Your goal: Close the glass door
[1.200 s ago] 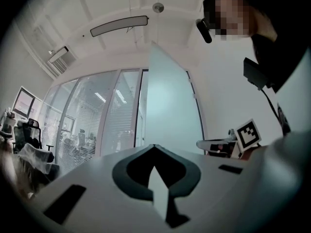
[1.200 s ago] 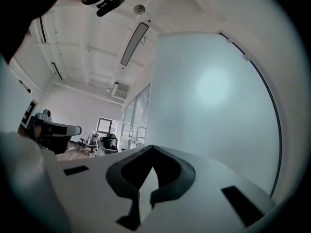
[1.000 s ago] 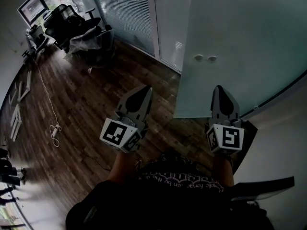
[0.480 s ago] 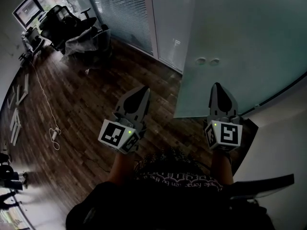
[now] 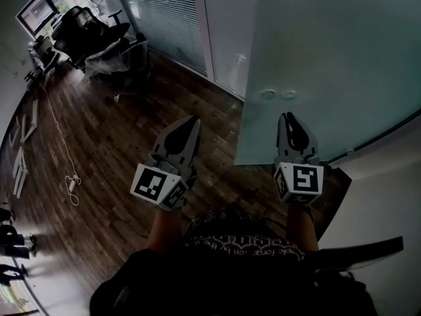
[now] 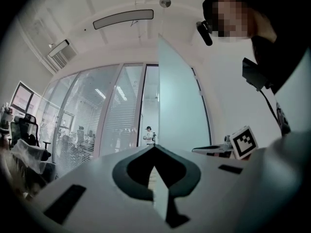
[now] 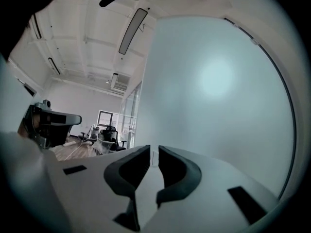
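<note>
The frosted glass door (image 5: 329,64) stands ajar ahead of me, its free edge toward the middle and two round knobs (image 5: 276,95) low on its face. My right gripper (image 5: 287,117) points level at the pane just under those knobs. Its jaws are opening, a narrow slit shows between the tips, and nothing is in it. In the right gripper view the door (image 7: 218,96) fills the picture beyond the right gripper (image 7: 152,155). My left gripper (image 5: 191,120) hangs over the wooden floor, left of the door's edge, shut and empty. The left gripper view shows the door (image 6: 180,115) edge-on above the left gripper (image 6: 154,147).
A glass partition with blinds (image 5: 164,18) runs along the back left. Covered office chairs (image 5: 99,38) and a monitor (image 5: 36,12) stand at the far left. A white cable (image 5: 71,183) trails over the floor. A white wall (image 5: 388,176) closes the right side.
Both grippers have slid left and a little closer to the door. The right gripper's tips, shut before, now show a thin gap.
</note>
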### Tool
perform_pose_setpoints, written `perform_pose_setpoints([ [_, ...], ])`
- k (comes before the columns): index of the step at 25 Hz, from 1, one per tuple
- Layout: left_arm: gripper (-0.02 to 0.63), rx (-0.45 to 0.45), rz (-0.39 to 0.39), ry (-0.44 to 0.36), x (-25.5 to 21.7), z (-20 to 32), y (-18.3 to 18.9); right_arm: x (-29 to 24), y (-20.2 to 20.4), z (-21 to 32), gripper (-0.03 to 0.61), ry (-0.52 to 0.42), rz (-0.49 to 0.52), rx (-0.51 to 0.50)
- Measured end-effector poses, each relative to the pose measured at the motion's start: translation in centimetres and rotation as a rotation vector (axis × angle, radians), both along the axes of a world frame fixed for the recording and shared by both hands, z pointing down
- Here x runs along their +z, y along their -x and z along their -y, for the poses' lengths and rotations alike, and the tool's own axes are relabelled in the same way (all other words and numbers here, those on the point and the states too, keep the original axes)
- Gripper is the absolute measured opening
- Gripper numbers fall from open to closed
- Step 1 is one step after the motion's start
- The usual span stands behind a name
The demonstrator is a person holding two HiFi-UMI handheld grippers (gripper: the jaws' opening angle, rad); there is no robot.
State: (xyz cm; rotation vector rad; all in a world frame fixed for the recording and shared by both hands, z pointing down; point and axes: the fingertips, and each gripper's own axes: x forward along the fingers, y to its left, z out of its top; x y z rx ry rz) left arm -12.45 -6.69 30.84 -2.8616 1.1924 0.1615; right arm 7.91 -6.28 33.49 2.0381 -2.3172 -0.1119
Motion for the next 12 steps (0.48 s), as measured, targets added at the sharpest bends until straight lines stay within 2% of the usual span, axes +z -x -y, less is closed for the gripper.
perform_pose_setpoints([
  [7, 0.002, -0.028, 0.026, -0.008, 0.0, 1.3, -1.1, 3.4, -1.1, 3.8, 0.172, 0.087, 0.011, -0.012],
  [12, 0.002, -0.054, 0.032, -0.025, -0.3, 1.4, -1.6, 5.6, -2.1, 6.3, 0.199, 0.145, 0.043, 0.002],
])
